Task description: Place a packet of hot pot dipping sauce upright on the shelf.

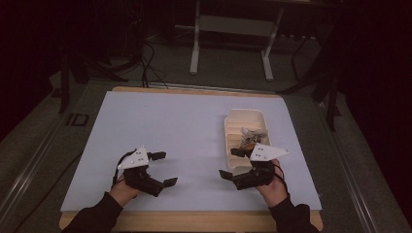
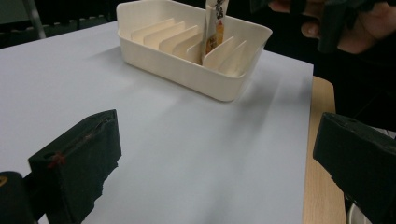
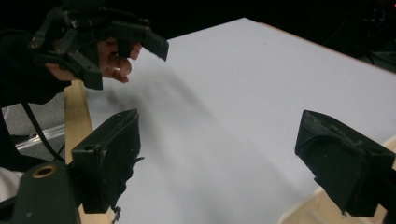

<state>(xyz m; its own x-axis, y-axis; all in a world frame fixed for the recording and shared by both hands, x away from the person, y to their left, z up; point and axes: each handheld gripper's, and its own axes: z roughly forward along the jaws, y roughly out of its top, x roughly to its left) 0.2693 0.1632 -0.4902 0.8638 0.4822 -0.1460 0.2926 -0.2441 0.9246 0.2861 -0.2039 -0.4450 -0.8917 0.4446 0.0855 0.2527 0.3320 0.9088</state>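
Observation:
A cream plastic tray (image 1: 232, 127) with upright dividers sits at the right of the pale sheet, and a few small packets (image 1: 252, 138) lie in it. In the left gripper view the tray (image 2: 187, 70) holds one packet (image 2: 214, 28) standing upright between dividers. My left gripper (image 1: 163, 169) hovers open over the front left of the sheet, nothing between its jaws. My right gripper (image 1: 232, 163) is open too, just off the tray's near end, pointing left. Across the sheet in the right gripper view, the left gripper (image 3: 126, 56) hangs with its jaws apart.
A pale blue-white sheet (image 1: 184, 131) covers a wooden table (image 1: 194, 221). Beyond the table stand white metal legs of a stand (image 1: 231, 43) and dark cables on the floor. The surroundings are dim.

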